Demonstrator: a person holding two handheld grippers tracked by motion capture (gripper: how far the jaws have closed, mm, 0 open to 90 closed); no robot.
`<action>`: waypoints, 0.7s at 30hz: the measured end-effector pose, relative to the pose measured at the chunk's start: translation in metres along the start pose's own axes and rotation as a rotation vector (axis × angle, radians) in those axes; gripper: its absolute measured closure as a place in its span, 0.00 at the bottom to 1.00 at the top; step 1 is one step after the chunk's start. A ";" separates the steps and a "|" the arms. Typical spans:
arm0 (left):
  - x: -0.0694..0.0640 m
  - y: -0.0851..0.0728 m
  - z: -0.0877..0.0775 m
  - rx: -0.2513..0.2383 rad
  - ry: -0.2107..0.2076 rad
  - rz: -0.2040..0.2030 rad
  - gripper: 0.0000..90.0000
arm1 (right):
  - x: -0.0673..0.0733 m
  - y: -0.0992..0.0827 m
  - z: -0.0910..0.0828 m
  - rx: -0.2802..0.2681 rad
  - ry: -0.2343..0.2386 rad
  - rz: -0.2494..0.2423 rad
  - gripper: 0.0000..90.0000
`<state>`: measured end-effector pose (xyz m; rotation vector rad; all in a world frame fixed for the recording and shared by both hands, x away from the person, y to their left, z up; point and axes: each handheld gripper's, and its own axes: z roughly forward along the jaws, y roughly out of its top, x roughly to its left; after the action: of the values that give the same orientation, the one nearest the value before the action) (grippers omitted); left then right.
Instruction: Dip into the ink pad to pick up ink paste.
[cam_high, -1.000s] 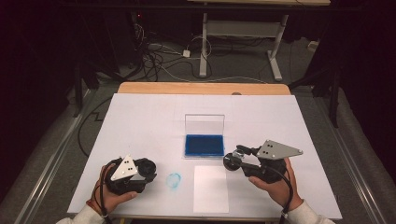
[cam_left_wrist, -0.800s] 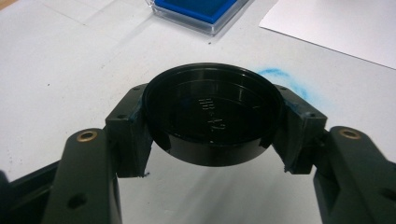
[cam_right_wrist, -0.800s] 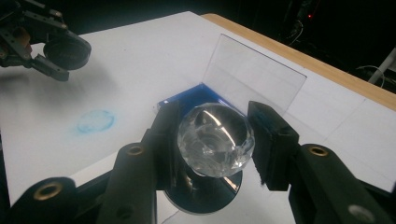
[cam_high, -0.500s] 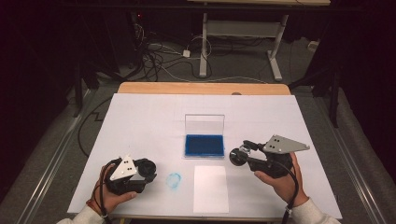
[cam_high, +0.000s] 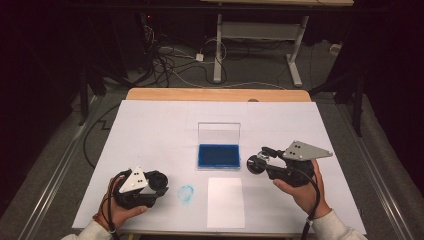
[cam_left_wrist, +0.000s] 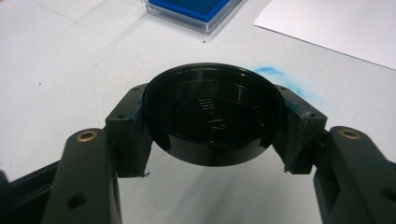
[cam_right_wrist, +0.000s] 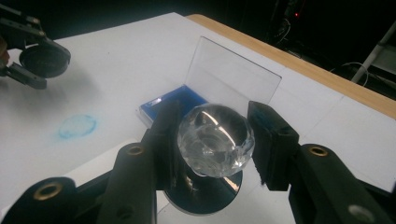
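White paper covered the table (cam_high: 150, 130), with a dark room and loose floor cables beyond its wooden far edge. An open blue ink pad (cam_high: 218, 155) sat mid-table, its clear lid standing upright behind it; a blank white sheet (cam_high: 225, 201) lay just in front of it, and a round blue ink mark (cam_high: 186, 193) stained the paper to that sheet's left. Left gripper (cam_left_wrist: 212, 140) was clamped on a black round cap (cam_left_wrist: 212, 119), hollow side up, held low near the blue mark. Right gripper (cam_right_wrist: 212, 140) pinched a stamp by its clear faceted knob (cam_right_wrist: 215, 139), the black round base (cam_right_wrist: 205, 196) below the jaws; in the high view it hung just right of the ink pad, above the table. Judgement: cap was off and the stamp ready, so the inking step appeared in hand. Next move would call for bringing the stamp over the pad and pressing it down flat, then transferring it to the blank sheet without tilting.
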<state>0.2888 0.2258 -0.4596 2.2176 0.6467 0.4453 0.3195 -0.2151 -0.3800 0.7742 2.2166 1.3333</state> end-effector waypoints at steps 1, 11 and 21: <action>0.000 0.000 0.000 0.002 0.000 -0.003 0.41 | 0.000 0.002 0.000 0.000 -0.005 -0.002 0.64; 0.000 0.002 0.002 0.000 -0.008 -0.005 0.41 | -0.002 0.042 0.008 -0.013 0.011 -0.039 0.64; -0.001 0.001 0.002 0.002 -0.016 -0.007 0.41 | 0.012 0.092 0.046 0.022 0.036 -0.103 0.64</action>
<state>0.2896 0.2239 -0.4601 2.2176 0.6461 0.4230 0.3604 -0.1423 -0.3190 0.6386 2.2701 1.2850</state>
